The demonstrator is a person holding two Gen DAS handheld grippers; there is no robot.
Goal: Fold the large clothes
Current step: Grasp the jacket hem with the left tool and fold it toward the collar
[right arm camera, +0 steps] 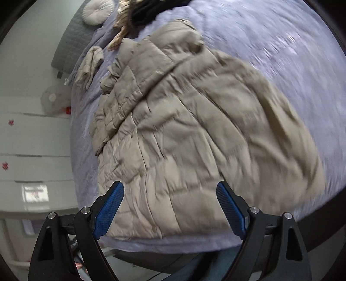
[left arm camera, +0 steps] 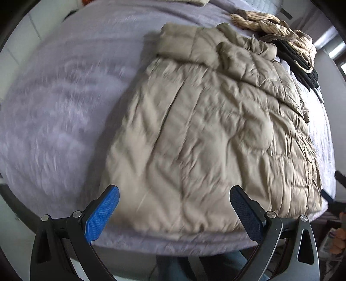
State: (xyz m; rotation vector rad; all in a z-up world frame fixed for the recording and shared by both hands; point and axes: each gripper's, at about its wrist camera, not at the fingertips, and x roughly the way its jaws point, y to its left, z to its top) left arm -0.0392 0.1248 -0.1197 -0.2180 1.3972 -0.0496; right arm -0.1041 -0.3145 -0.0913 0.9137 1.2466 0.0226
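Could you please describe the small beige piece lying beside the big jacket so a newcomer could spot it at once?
Start from the lilac bed and its big beige quilted jacket. Off the jacket's far corner, toward the grey headboard, lies the small beige piece. It lies apart, same quilted fabric but far smaller, unlike the striped and black clothes farther up.

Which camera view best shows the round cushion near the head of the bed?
The right wrist view shows it best: the round cushion lies whole on the grey pillow, beyond the beige puffer jacket. The left wrist view shows none of it.
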